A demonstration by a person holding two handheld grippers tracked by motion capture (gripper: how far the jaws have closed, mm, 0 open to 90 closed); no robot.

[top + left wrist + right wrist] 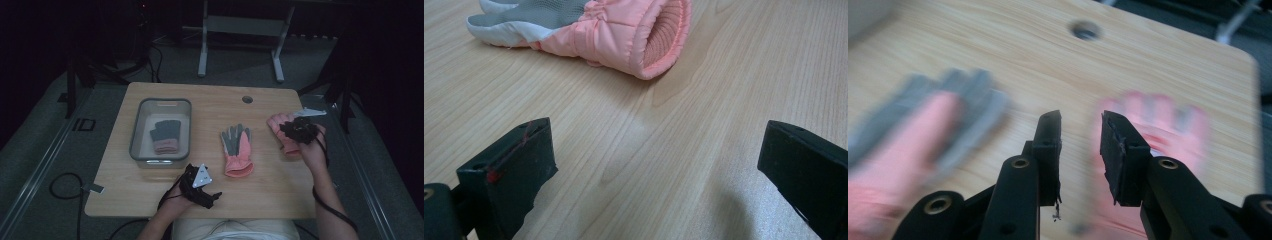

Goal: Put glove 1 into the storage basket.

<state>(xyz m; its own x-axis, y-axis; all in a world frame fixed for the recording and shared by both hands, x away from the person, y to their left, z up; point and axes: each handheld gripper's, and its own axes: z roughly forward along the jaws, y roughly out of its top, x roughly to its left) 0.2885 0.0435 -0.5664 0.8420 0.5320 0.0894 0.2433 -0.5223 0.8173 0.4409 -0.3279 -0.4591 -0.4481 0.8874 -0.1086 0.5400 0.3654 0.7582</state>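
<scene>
A: Where do the gloves lie?

B: One pink glove with a grey palm [237, 148] lies flat near the middle of the tabletop [210, 102], fingers pointing to the far edge, cuff toward the person. A second pink glove [282, 131] lies at the right side, partly covered by the right gripper [299, 131]. A third one, a grey and pink glove [165, 135], lies inside the clear bin [136, 131] on the left.

A: And the right gripper?

B: It hovers over the right-hand glove. In the right gripper view its two black jaws stand a little apart with nothing between them; the glove shows blurred beyond and beneath them, and I cannot tell whether anything touches it. The middle glove [913, 130] appears blurred at the left of that view.

A: The left gripper?

B: The left gripper [197, 186] sits at the near edge of the tabletop, just near-left of the middle glove. Its jaws are spread wide over bare wood, holding nothing. In the left gripper view the open cuff of the middle glove [624, 35] faces them, near but apart.

A: Anything else on the tabletop?

B: A round cable hole [247, 99] near the far edge.
</scene>
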